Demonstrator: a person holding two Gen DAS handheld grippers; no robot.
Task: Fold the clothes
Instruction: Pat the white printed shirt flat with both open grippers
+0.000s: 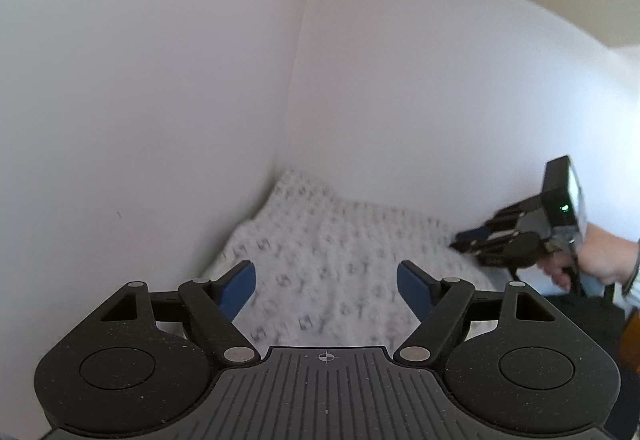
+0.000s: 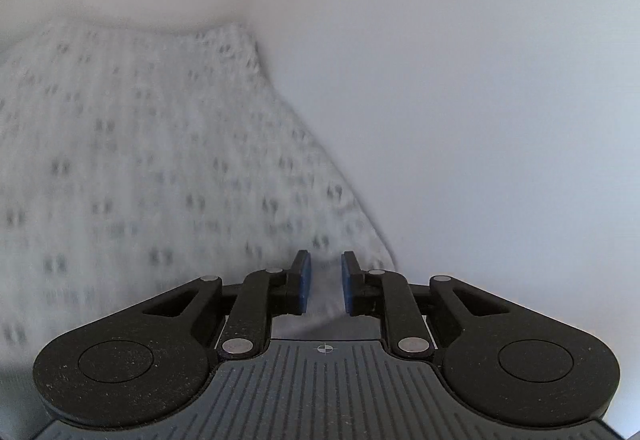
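A white knitted cloth with small grey marks lies flat on a white table, reaching back toward the seam where two white panels meet. In the left wrist view the left gripper hangs over the cloth's near part with its jaws spread wide and nothing between the blue pads, so it is released. At that view's right edge a hand holds the right gripper, whose tip sits at the cloth's right edge. The right wrist view is blurred. There the cloth fills the left half, its edge running diagonally down to a rounded corner just beside the right gripper. Those jaws stand narrowly apart, with a visible gap between the pads; cloth shows in the gap, but the pads do not press on it, so the right gripper grasps nothing.
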